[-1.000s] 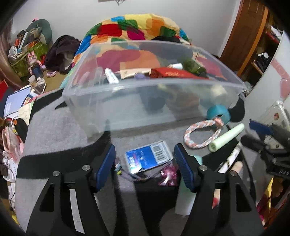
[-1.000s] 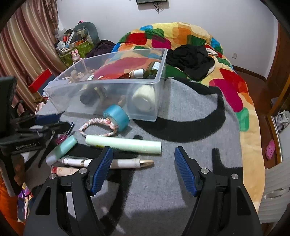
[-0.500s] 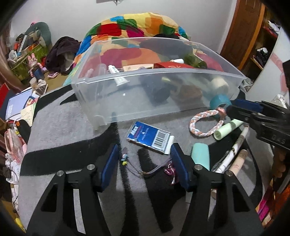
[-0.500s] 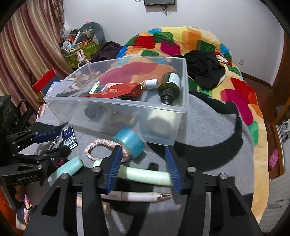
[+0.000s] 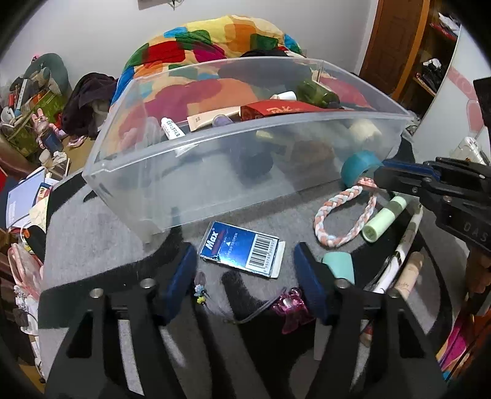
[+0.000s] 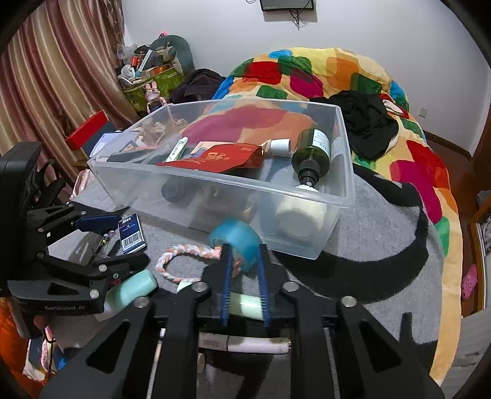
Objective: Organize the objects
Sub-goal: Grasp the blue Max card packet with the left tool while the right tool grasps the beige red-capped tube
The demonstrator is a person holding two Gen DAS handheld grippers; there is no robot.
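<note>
Blue tape roll (image 6: 237, 245) between nearly-closed right fingers (image 6: 244, 264); left fingers (image 5: 245, 270) apart.

A white wall (image 6: 368, 27) closes the room straight ahead, with a dark screen (image 6: 287, 4) mounted high on it. Striped reddish-brown curtains (image 6: 55, 76) hang far to the left. A bed under a patchwork quilt (image 6: 334, 66) of red, green, orange and yellow runs ahead, overlaid by a grey-and-black blanket (image 6: 383, 245). A brown wooden door (image 5: 396, 46) stands ahead to the right, beside open shelves (image 5: 435, 52). Dark wooden floor (image 6: 448, 147) shows beyond the bed.
</note>
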